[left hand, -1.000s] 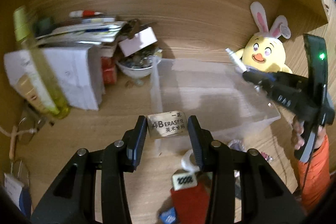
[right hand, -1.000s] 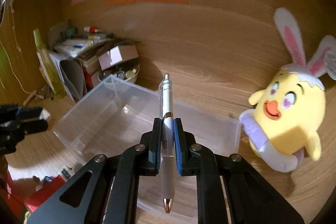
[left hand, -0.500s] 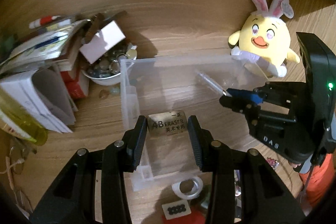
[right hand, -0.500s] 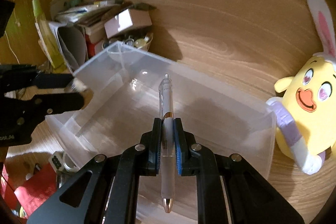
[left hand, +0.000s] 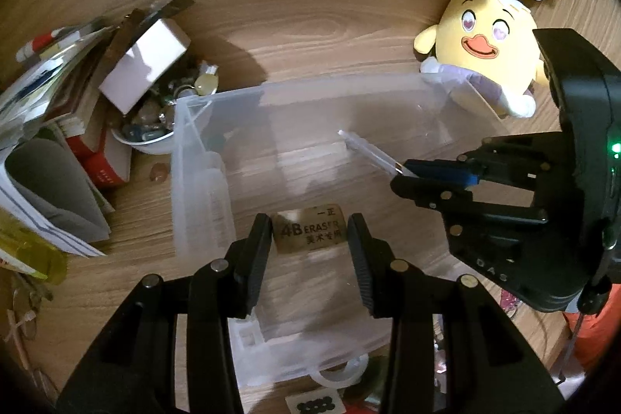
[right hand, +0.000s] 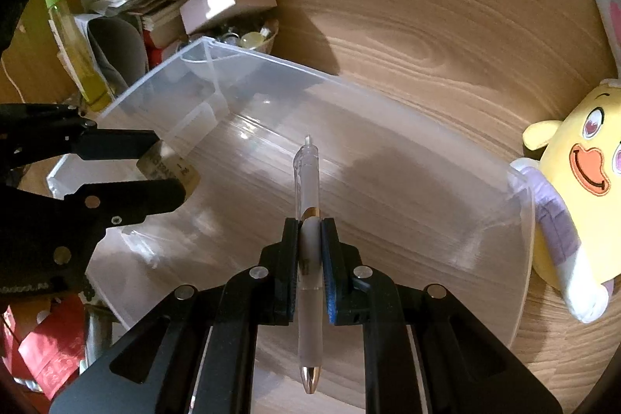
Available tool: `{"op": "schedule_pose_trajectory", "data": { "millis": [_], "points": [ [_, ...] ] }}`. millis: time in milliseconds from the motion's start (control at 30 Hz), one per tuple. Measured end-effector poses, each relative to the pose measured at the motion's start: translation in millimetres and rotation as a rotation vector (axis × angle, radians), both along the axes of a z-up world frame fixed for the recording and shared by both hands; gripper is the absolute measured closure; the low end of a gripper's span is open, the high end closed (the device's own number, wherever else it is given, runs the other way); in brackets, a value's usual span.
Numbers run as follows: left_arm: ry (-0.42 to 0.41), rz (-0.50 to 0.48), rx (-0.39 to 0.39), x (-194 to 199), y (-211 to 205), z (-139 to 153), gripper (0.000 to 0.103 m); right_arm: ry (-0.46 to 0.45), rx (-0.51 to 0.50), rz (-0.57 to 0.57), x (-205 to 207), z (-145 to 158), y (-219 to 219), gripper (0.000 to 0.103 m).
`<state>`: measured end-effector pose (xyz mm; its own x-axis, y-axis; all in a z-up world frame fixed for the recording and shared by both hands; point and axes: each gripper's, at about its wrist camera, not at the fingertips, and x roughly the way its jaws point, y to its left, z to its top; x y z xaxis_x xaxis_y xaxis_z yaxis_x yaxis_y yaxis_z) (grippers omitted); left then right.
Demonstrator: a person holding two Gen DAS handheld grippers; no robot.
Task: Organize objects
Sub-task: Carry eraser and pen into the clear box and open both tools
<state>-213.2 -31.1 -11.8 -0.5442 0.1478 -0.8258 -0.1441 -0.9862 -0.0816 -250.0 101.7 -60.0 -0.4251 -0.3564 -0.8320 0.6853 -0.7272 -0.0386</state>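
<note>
I hold the light, rigid eraser (left hand: 309,228) flat-sided in my left gripper (left hand: 309,251), the slick pen (right hand: 308,216) mid-barrel in my right gripper (right hand: 309,258), both above the bin (left hand: 388,84); plush (left hand: 481,45) at two o'clock.

Both grippers clamped — each one holds something.
The left gripper (left hand: 308,233) pinches an eraser (left hand: 309,228); the right gripper (right hand: 309,251) grips a pen (right hand: 308,220) — side by side.
</note>
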Motion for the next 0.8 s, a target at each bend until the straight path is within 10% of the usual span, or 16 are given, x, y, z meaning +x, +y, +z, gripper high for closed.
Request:
{"op": "schedule_pose_trajectory", "data": {
  "millis": [500,800],
  "points": [
    [0.061,0.032,0.046,14.1,-10.3,22.2,0.062,0.073,-0.033,-0.022,21.3,22.7,4.3,0.070],
    [0.160,0.061,0.050,53.8,-19.3,44.5,0.038,0.208,-0.105,-0.050,67.2,64.4,23.8,0.041]
  ]
}}
